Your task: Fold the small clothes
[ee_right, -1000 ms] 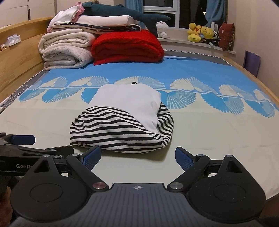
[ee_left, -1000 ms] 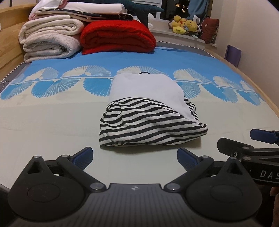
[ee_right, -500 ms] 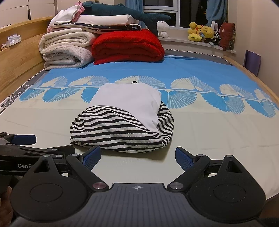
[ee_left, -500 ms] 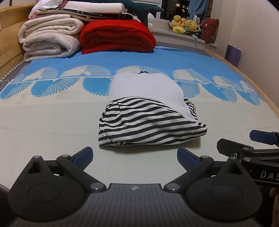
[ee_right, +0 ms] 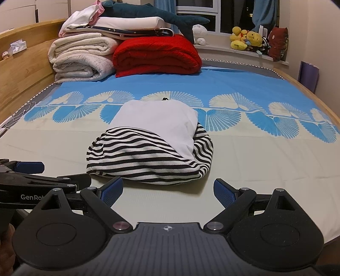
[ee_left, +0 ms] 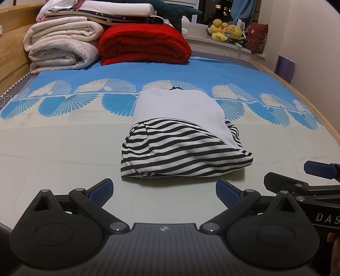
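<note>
A small garment [ee_left: 182,135] lies folded on the bed; its near part is black-and-white striped, its far part plain white. It also shows in the right wrist view [ee_right: 153,144]. My left gripper [ee_left: 164,190] is open and empty, just short of the garment's near edge. My right gripper [ee_right: 167,190] is open and empty too, also just short of that edge. The right gripper's fingers [ee_left: 318,167] show at the right of the left wrist view; the left gripper's fingers [ee_right: 29,166] show at the left of the right wrist view.
The bed sheet [ee_left: 63,148] is pale near me and blue with fan patterns farther off. Folded white blankets [ee_left: 61,46], a red blanket [ee_left: 144,46] and a plush shark [ee_right: 157,18] are stacked at the head. Plush toys [ee_right: 246,40] sit on the sill. A wooden bed frame [ee_right: 21,70] runs along the left.
Both grippers have stayed open and nearly still; the view shifts only slightly. The garment has not moved.
</note>
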